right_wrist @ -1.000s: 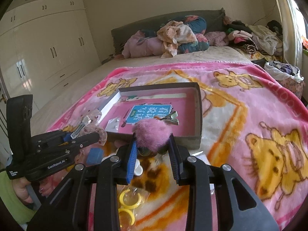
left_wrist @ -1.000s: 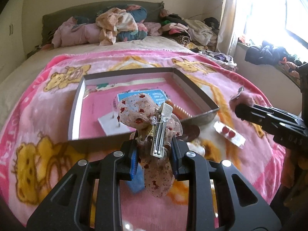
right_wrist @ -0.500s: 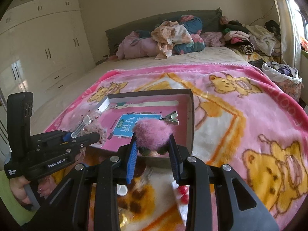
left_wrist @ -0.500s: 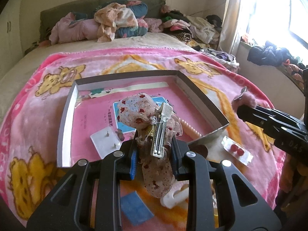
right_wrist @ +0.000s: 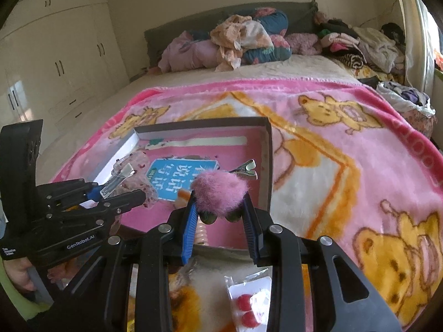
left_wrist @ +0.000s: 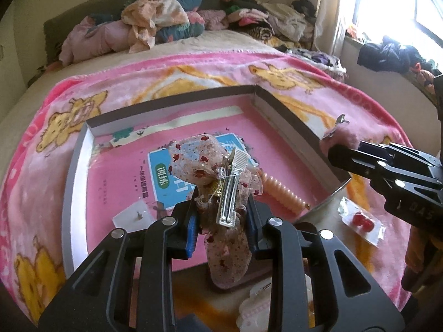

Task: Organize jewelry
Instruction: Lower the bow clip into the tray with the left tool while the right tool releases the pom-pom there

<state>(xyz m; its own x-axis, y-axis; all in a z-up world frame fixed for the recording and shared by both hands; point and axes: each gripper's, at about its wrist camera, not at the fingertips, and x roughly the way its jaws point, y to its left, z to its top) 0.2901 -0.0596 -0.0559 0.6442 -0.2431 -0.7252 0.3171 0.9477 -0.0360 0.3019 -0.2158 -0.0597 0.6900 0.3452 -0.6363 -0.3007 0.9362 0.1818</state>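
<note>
My left gripper (left_wrist: pixel 221 221) is shut on a sheer bow hair clip with red flowers (left_wrist: pixel 210 166) and holds it above the near part of a shallow box with a pink floor (left_wrist: pixel 265 102). My right gripper (right_wrist: pixel 220 215) is shut on a fluffy pink pom-pom hair clip (right_wrist: pixel 218 191), its metal clip end (right_wrist: pixel 245 170) pointing up, above the box's near right corner (right_wrist: pixel 267 166). In the box lie a pearl strand (left_wrist: pixel 279 191), an earring card (left_wrist: pixel 133 215) and a blue label (left_wrist: pixel 160 177).
A packet with red bead earrings (left_wrist: pixel 361 221) lies on the pink bear blanket (right_wrist: pixel 346 166) just outside the box; it also shows in the right wrist view (right_wrist: pixel 246 307). A white clip (left_wrist: pixel 257 304) lies near me. Clothes (right_wrist: pixel 241 41) are piled at the bed's head.
Both grippers have moved forward with their clips, from over the blanket in front of the box to over the box's near edge.
</note>
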